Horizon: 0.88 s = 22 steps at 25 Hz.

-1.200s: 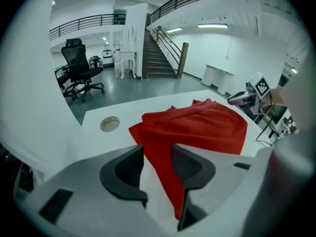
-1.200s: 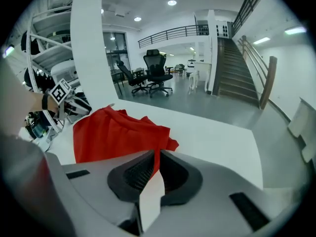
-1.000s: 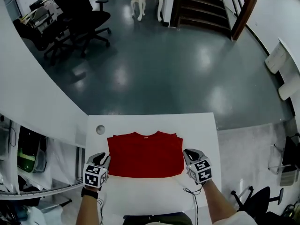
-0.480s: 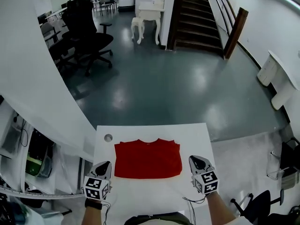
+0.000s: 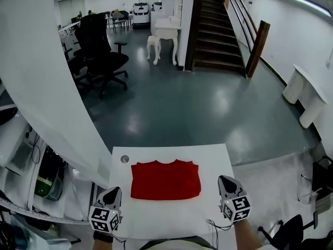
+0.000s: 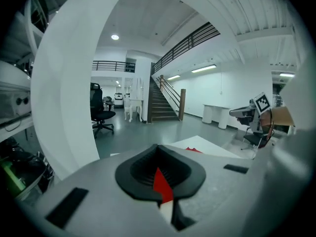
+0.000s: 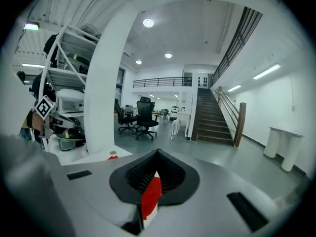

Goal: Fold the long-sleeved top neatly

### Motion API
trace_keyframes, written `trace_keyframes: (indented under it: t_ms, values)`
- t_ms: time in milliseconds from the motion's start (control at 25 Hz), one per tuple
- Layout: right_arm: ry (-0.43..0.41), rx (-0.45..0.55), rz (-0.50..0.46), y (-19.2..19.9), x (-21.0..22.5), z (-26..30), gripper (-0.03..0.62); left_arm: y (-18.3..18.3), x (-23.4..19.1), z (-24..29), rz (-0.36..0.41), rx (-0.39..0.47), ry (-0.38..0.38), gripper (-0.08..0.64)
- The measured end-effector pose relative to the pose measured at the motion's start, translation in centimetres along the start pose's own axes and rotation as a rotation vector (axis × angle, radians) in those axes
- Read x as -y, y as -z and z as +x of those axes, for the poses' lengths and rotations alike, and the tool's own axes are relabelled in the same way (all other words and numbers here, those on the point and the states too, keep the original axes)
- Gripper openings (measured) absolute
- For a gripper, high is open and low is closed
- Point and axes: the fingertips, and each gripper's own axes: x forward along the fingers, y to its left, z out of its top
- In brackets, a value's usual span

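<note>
The top (image 5: 165, 180) lies flat on the table (image 5: 171, 154) as a squared red rectangle with its neckline at the far edge. It sits ahead of both grippers and between them, to the right of the left gripper (image 5: 115, 191) and to the left of the right gripper (image 5: 225, 180). Both are clear of the cloth with jaws closed together. A red sliver shows through each slit, but nothing looks held. The fold seems about finished. The far right corner looks slightly uneven, so I'd press it square with closed tips rather than regrip, to avoid shifting the layers.
</note>
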Motion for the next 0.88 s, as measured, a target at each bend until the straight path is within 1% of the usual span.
trace_keyframes:
  t_ms: [120,360,880]
  values:
    - [0.011,0.032,-0.007,-0.9,-0.3,-1.3,0.014,-0.7,0.1,-1.4,-0.01,0.03,-0.001,0.008]
    - [0.022,0.062,0.001,-1.4,-0.1,-3.0,0.014,-1.9,1.1,-2.8,0.015,0.057,-0.002,0.008]
    - [0.035,0.078,-0.004,-1.4,-0.1,-4.9,0.014,-2.0,1.9,-4.1,0.025,0.066,0.001,0.008]
